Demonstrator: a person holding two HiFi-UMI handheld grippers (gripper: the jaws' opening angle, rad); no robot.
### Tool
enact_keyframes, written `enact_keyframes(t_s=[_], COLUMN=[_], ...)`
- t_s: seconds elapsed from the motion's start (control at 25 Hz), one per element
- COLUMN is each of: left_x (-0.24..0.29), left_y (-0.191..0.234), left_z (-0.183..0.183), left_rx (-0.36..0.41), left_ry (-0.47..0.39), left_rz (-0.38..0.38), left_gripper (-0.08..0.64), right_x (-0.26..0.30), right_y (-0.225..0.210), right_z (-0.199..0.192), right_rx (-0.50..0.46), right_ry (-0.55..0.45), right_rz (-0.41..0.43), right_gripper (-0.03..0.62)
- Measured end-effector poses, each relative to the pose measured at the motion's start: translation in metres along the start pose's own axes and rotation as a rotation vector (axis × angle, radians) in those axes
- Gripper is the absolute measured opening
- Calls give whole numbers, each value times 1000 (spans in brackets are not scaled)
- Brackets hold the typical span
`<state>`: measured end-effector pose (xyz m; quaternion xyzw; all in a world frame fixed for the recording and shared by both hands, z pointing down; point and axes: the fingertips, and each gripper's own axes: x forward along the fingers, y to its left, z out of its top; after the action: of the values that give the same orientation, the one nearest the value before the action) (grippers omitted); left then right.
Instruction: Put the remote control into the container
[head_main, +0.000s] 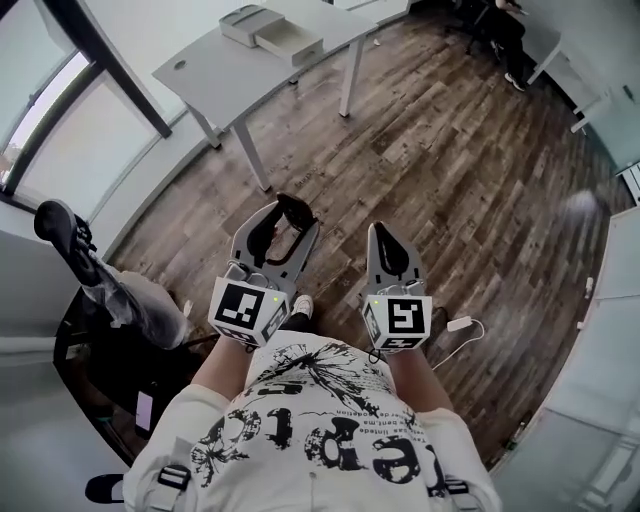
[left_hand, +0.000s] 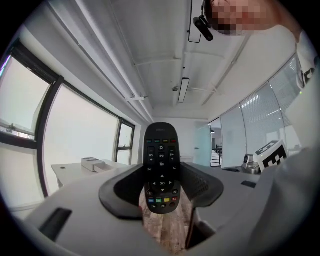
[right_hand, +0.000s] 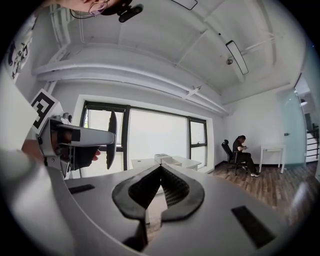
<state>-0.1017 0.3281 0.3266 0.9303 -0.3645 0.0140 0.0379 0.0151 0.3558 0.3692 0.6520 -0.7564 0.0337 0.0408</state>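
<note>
A black remote control (left_hand: 161, 167) with coloured buttons stands upright between the jaws of my left gripper (left_hand: 161, 194), which is shut on its lower half. From the head view the left gripper (head_main: 285, 222) is held up in front of the person's chest over the wooden floor, the remote (head_main: 297, 208) dark between its tips. My right gripper (head_main: 385, 234) is beside it, shut and holding nothing, its tips meeting (right_hand: 161, 168). In the right gripper view the remote (right_hand: 112, 140) shows edge-on at the left. A shallow open box (head_main: 291, 44) lies far ahead on a grey table (head_main: 205, 70).
A second, closed box (head_main: 243, 22) sits beside the open one. A black office chair (head_main: 65, 235) stands at the left by the windows. A white charger with its cable (head_main: 460, 324) lies on the floor at the right. A person sits far off (right_hand: 242, 149).
</note>
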Motion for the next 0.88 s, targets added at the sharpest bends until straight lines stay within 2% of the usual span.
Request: enact_keyframes(t_s=[0.16,0.28,0.4,0.56,0.76,0.88], left_x=[17,28,38,51,76,107], left_y=[69,109,131,154,181,194], left_z=[7,6,-3,-14,-13,-11], left_rx=[-12,-28,-47,-53,-50,-48], left_ry=[11,14,22,37,33,35], left_rz=[0,9,28,61,162,212], left_gripper=[236,236,236,236,236,236], right_x=[64,102,131,164,213,247], right_y=[24,37,40,38,31,12], right_z=[14,12,3,0,4,14], right_rx=[1,17,10,-8,-16,-26], right_ry=[-9,27,62,52,41,9], right_rz=[4,29,53,79,189,235], right_gripper=[2,2,2,2,2,2])
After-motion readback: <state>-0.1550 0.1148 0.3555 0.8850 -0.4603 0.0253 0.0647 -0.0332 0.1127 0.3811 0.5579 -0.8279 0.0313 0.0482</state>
